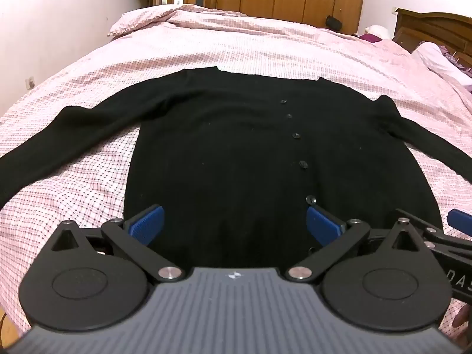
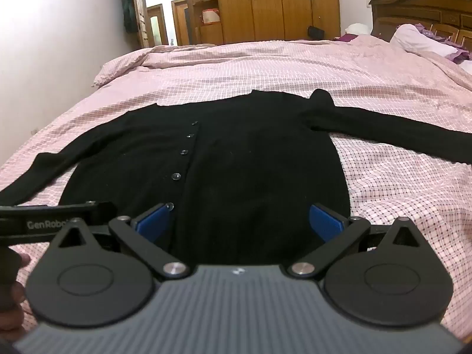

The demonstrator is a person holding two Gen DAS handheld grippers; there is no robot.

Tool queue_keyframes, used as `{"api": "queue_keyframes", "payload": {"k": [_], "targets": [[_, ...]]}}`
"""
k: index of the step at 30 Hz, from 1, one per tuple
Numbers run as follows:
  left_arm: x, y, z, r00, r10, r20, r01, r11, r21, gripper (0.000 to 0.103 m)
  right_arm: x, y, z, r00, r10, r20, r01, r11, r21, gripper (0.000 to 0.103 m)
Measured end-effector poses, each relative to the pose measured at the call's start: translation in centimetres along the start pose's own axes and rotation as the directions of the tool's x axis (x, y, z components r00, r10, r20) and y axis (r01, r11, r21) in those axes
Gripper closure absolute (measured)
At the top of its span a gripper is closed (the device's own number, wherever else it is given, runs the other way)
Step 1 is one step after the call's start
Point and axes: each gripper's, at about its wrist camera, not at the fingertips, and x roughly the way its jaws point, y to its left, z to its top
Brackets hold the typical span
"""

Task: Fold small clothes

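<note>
Left wrist view: the left gripper (image 1: 234, 225) is held nearest, jaws spread wide, nothing between them, above the hem of a black cardigan (image 1: 236, 153). The cardigan is laid flat on a pink checked bedspread (image 1: 250, 47), sleeves spread outward, buttons (image 1: 303, 164) fastened in a row.

Right wrist view: the right gripper (image 2: 240, 221) is held nearest, jaws likewise wide and unoccupied, over the cardigan's (image 2: 250, 162) lower edge. A wooden wardrobe (image 2: 277, 6) is seen beyond the bed.

pink checked bedspread (image 1: 265, 44), wood wardrobe (image 2: 277, 3), headboard (image 2: 427, 11)
</note>
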Motion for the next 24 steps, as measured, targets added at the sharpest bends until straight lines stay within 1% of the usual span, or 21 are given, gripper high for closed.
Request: {"api": "queue_keyframes", "payload": {"k": [8,12,16,24], "targets": [[0.13,0.34,-0.40,1.000,0.005,0.011,-0.005,1.000,0.003,0.000,-0.06,-0.04,0.02,1.000,0.002,-0.003,-0.002,1.000,0.000,0.000],[-0.20,-0.44,-0.27,1.000,0.012,0.008,-0.012,1.000,0.009,0.000,-0.07,0.39,0.17,1.000,0.003,-0.005,-0.003,1.000,-0.002,0.000],[-0.22,-0.31,-0.04,1.000,0.006,0.002,-0.006,1.000,0.011,0.000,-0.05,-0.12,-0.06,1.000,0.004,-0.006,-0.004,1.000,-0.001,0.000],[-0.18,-0.27,-0.01,1.000,0.005,0.001,-0.005,1.000,0.012,0.000,0.04,0.08,-0.17,1.000,0.003,-0.008,-0.003,1.000,0.000,0.000]]}}
